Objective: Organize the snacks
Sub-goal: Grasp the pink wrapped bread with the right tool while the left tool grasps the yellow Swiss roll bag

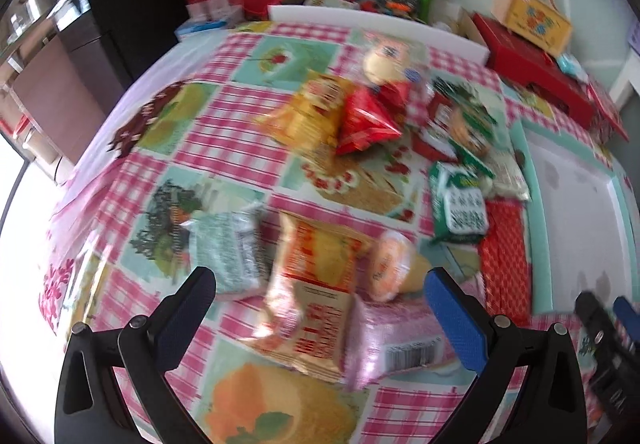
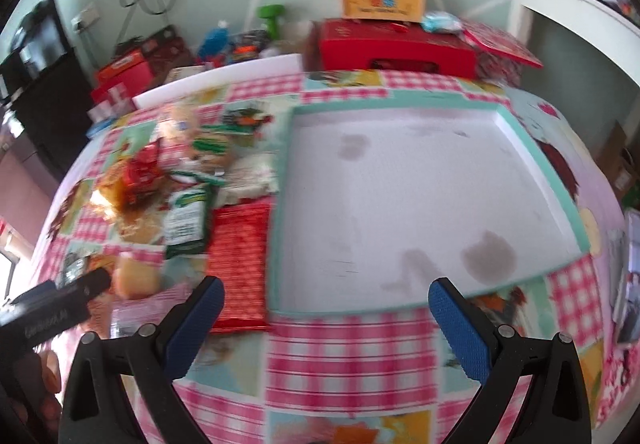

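Jaws on the left gripper (image 1: 320,308) stand wide apart and empty, poised low over the nearest snacks: an orange-and-yellow packet (image 1: 316,284) lies right between the fingers, with a pink wrapped packet (image 1: 394,340) touching it on the right and a pale grey-green packet (image 1: 232,252) just to its left. Further off sits a loose heap with a red pouch (image 1: 366,119), a yellow bag (image 1: 308,111) and green packets (image 1: 460,199).

Jaws on the right gripper (image 2: 326,318) are likewise spread and hold nothing. It hangs above the near edge of the white tray (image 2: 568,203), which is rimmed in teal and has no snacks in it; a flat red packet (image 2: 240,260) lies against the tray's left rim.

Risk, as I judge it: the near packets overlap, so closing on the orange one may pinch the pink wrapper too, or the slick film may slip from the pads. Both views are smeared, suggesting quick motion, which could make the pinch land off-centre.

Both tools point forward and downward across the chequered tablecloth (image 2: 348,360), the left one lying just left of the right.
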Demonstrator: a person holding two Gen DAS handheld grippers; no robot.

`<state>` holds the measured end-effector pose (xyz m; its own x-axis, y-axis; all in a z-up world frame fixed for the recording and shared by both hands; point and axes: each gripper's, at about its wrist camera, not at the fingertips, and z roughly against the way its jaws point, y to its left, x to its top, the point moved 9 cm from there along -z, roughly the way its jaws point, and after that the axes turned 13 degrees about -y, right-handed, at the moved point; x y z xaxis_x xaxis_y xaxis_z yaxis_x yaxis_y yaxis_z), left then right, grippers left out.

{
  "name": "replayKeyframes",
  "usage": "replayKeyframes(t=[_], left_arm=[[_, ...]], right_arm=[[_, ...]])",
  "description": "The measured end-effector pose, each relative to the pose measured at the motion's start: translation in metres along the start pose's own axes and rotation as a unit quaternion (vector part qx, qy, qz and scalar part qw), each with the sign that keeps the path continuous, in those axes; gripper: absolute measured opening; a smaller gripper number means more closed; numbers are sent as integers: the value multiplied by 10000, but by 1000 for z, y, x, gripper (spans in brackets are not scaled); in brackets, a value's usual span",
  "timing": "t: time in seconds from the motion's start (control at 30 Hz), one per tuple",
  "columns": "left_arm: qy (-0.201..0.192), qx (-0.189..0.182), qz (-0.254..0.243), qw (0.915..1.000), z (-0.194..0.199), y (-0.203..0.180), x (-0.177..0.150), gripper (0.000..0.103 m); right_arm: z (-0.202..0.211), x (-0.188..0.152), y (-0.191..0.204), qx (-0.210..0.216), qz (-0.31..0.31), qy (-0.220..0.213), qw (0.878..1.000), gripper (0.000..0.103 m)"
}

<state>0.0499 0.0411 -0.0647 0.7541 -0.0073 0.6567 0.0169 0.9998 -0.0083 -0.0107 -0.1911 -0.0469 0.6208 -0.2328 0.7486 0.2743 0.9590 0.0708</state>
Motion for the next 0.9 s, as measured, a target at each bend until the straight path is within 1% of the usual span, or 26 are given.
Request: replayKeyframes(t=[0.1,0.23,0.5,0.73,0.9], left_arm=[[-29,129,186,9997,0,20,4,103],[111,246,312,9991,-7,38,-1,103],[418,119,159,9989,-20,31,-15,103],[445,129,321,9984,-21,39,-16,103],[442,55,278,9986,-21,34,-16,103]], right_arm=[[-5,-5,25,266,175,99,9994,103],[-11,-18,53,643,213,342,9971,103],[-21,-42,102,1147,537,686,9896,103],[-26,-56,131,1366,869,805,9835,103],[-31,-62,144,1421,1084,885,9799,103]])
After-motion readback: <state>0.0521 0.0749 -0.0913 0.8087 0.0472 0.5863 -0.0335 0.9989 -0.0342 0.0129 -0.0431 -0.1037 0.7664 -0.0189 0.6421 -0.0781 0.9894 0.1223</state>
